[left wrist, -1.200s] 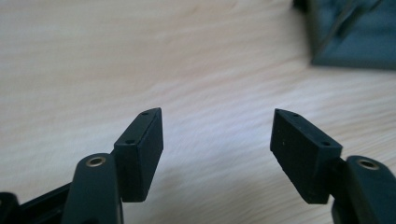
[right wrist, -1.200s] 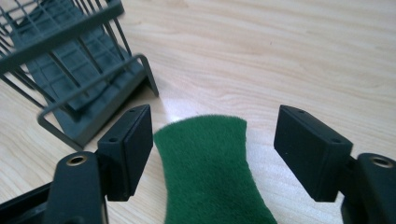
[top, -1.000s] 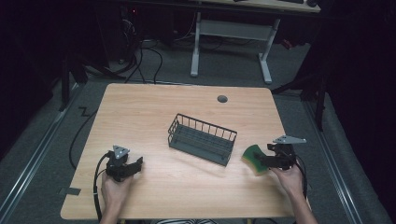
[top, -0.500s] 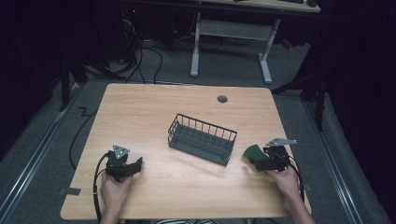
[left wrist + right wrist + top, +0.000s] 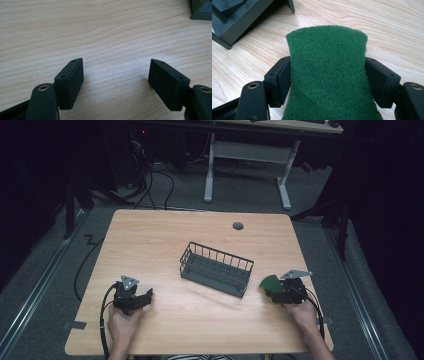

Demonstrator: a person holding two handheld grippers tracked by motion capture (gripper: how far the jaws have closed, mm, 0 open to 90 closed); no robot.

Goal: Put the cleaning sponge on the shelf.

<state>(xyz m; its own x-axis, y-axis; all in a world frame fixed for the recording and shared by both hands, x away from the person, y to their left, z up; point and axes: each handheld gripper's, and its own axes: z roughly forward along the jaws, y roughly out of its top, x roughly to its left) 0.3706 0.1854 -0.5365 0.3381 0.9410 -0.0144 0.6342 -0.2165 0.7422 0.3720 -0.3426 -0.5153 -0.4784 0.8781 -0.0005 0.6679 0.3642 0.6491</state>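
Bare table all round; the wire basket (mid-table) alone stands between both sides.

Over the last second the right tongs have moved a little toward the person and lower on the table, and they now sit slightly further from the right end of the wire basket. The green scouring pad has travelled with them between the jaws. The pad now looks more tilted, with its green face turned up.
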